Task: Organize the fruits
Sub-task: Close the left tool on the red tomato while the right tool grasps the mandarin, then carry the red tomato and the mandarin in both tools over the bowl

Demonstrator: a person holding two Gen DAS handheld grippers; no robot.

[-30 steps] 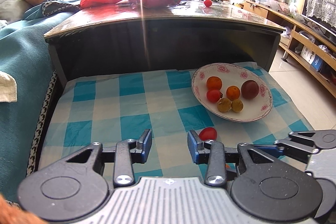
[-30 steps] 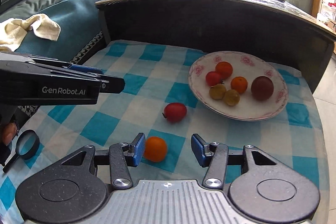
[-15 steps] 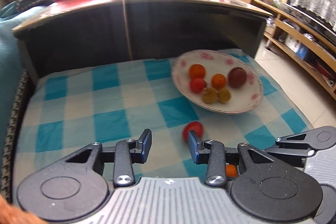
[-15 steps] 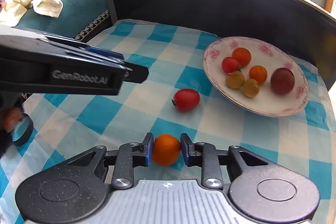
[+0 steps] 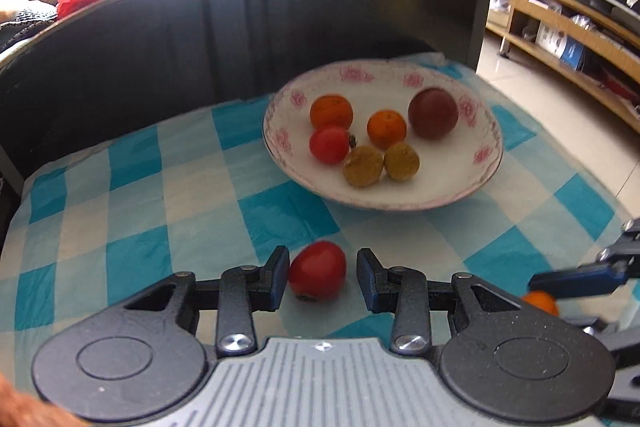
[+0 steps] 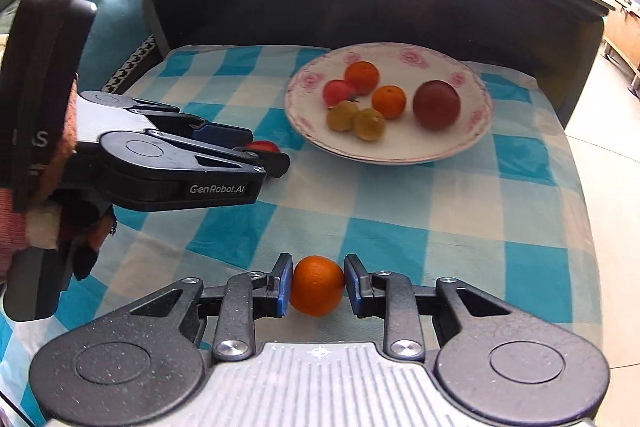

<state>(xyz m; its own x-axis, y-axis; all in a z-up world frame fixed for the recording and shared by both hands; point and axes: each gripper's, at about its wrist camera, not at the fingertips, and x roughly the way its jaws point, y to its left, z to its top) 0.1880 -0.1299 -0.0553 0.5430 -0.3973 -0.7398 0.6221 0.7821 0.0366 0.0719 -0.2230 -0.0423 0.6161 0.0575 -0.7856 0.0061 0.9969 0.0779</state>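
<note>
Pinching a small orange (image 6: 317, 286) at lower centre, the right gripper (image 6: 316, 285) presses both pads on its sides above the blue checked cloth (image 6: 400, 203). At lower centre of its view, the left gripper (image 5: 322, 277) straddles a red tomato (image 5: 317, 270), jaws closing, right pad apart. Beyond sits the floral plate (image 5: 400, 195) holding six fruits.

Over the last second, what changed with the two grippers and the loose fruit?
The right gripper shut on the small orange citrus fruit. The left gripper came down around the loose red tomato, closing but not gripping. The flowered white plate and its six fruits stayed put.
</note>
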